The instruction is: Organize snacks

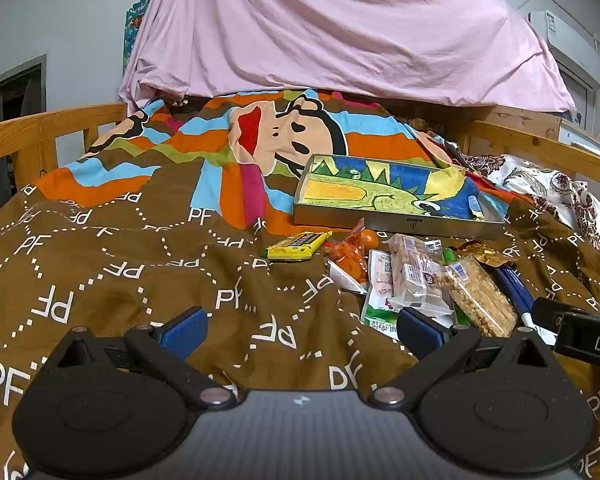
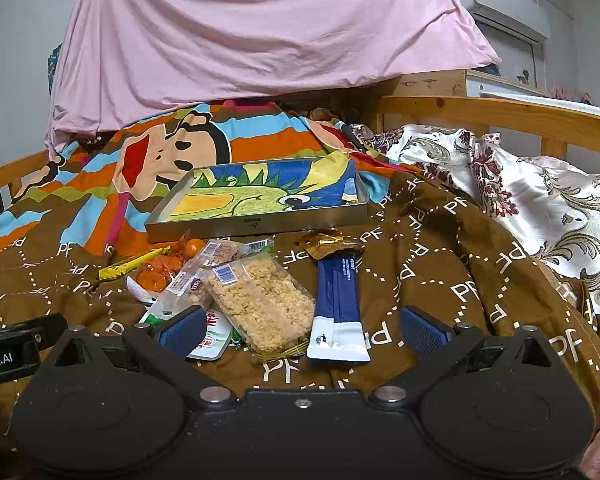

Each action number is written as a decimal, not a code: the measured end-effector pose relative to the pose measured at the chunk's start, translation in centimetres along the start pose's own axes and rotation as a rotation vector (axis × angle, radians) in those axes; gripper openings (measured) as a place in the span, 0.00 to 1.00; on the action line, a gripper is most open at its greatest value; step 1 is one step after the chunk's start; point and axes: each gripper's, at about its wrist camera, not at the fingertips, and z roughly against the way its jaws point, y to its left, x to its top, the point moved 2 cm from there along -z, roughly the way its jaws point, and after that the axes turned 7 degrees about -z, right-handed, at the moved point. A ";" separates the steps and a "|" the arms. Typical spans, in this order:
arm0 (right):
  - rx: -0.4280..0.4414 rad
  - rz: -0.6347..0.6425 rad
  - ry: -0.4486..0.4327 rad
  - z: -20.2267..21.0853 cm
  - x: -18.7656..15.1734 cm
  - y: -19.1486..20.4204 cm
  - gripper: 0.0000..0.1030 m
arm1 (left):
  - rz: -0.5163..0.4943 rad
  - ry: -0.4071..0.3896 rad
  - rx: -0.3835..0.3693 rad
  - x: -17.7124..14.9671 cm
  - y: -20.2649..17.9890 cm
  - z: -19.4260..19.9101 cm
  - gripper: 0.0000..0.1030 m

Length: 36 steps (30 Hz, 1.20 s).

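A pile of snacks lies on a brown quilt. It holds a clear pack of puffed-rice cake [image 2: 260, 300] [image 1: 478, 296], a blue and white sachet [image 2: 340, 308], a gold wrapper [image 2: 326, 242] [image 1: 482, 250], a yellow bar [image 1: 296, 246] [image 2: 134, 266], orange wrapped sweets [image 1: 350, 254] [image 2: 156, 274] and a clear biscuit pack [image 1: 414, 272]. Behind the pile stands a metal tray [image 1: 396, 224] [image 2: 256, 226] lined with a dinosaur drawing. My left gripper [image 1: 300, 330] is open and empty, left of the pile. My right gripper [image 2: 300, 330] is open and empty, just short of the rice cake and sachet.
The bed has wooden rails [image 1: 48, 124] [image 2: 500, 110] on both sides. A pink sheet [image 1: 340, 32] hangs at the back. A floral white quilt [image 2: 540, 200] is bunched on the right. The right gripper's body [image 1: 584, 332] shows in the left view's right edge.
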 end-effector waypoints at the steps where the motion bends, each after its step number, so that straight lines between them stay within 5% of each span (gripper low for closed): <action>1: 0.000 -0.001 0.000 0.0 0.0 0.0 1.00 | 0.000 0.000 0.000 0.0 0.0 0.0 1.00; 36: 0.001 -0.002 0.002 0.0 0.1 -0.1 0.99 | -0.010 0.009 -0.007 -0.3 -0.5 -0.3 1.00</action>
